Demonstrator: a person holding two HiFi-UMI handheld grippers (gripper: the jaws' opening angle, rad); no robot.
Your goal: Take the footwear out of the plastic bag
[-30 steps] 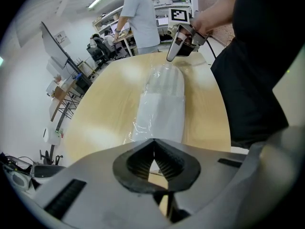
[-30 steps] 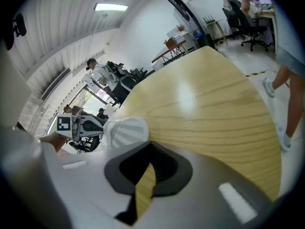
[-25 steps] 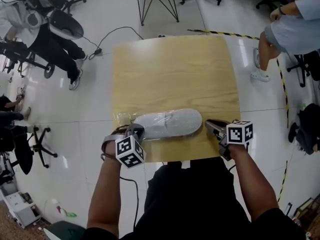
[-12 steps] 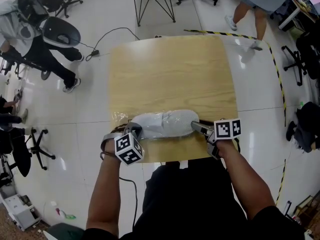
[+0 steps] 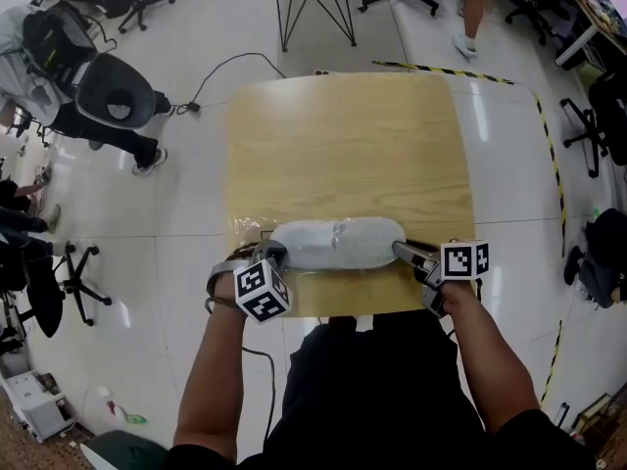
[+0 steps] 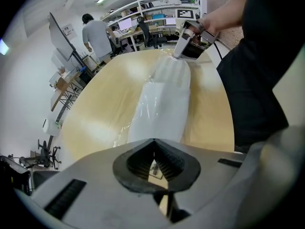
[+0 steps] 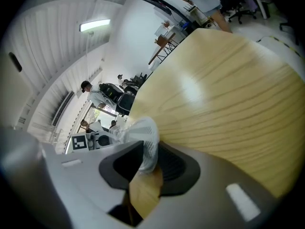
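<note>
On table [image 5: 343, 135], shoe [image 5: 338, 243] in bag [image 5: 245, 231] btwn L gripper [image 5: 270, 255], R gripper [image 5: 405, 253]

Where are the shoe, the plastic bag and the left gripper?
shoe [image 5: 338, 243], head view, middle of its pale upper.
plastic bag [image 5: 245, 230], head view, loose clear film left of the shoe.
left gripper [image 5: 272, 253], head view, its shut jaw tips at the bag's end.
</note>
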